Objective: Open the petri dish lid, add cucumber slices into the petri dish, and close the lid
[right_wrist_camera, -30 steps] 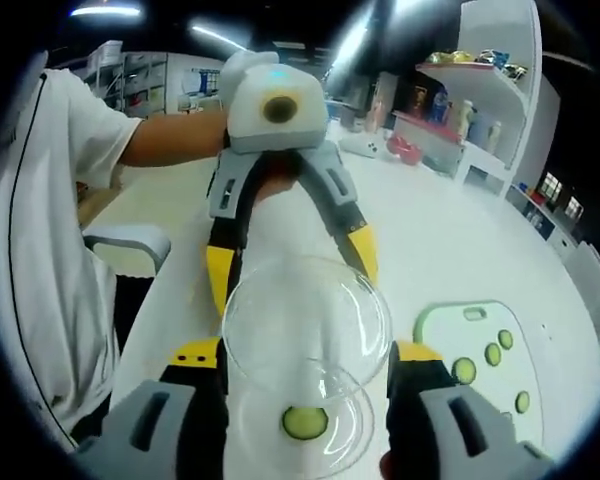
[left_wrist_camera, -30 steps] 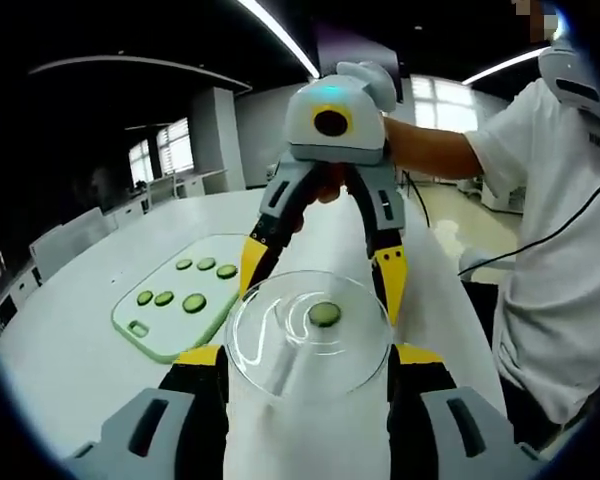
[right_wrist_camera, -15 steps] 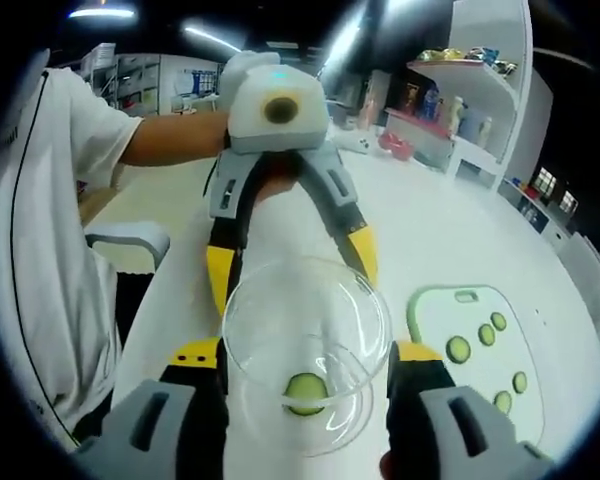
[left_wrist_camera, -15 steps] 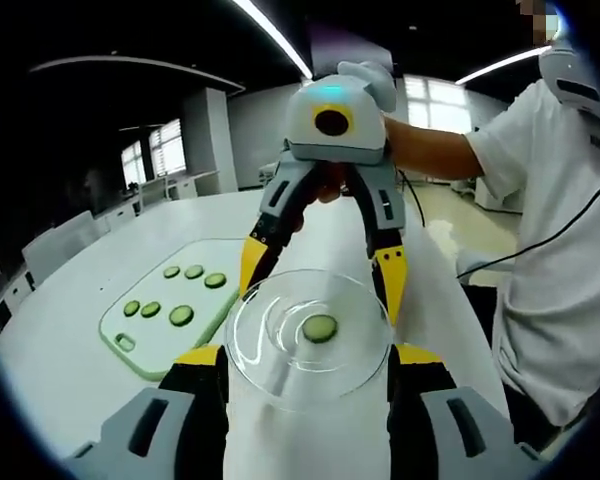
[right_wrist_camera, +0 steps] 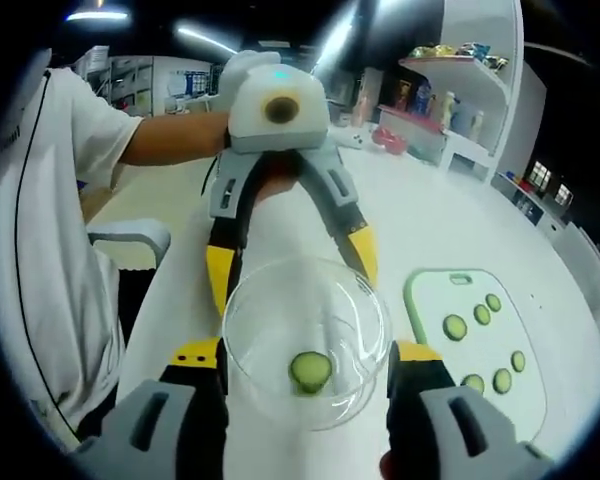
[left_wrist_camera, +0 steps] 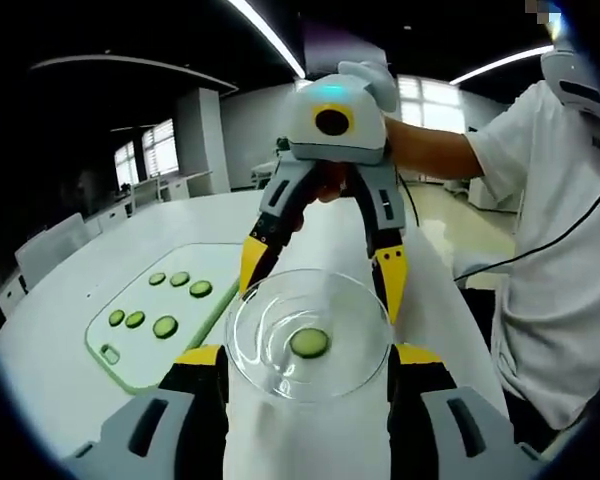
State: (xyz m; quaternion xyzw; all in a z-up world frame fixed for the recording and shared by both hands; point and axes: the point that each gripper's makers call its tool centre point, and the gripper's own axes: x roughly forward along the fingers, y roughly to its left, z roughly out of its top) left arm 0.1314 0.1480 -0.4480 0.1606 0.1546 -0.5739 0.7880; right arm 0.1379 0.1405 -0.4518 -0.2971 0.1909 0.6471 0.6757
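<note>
Both grippers grasp one clear petri dish lid (left_wrist_camera: 308,335) from opposite sides over the white table (left_wrist_camera: 70,330) — the left gripper (left_wrist_camera: 308,352) has its yellow-tipped jaws closed against the rim near the camera, and the right gripper (left_wrist_camera: 320,275) reaches in from the far side, its jaws pressed to the same rim. One cucumber slice (left_wrist_camera: 309,343) shows through the lid, with the petri dish (right_wrist_camera: 332,405) edge just visible beneath it in the right gripper view. Beside them lies one pale green cutting board (left_wrist_camera: 140,340) carrying six more cucumber slices (left_wrist_camera: 165,326) — two rows of three.
</note>
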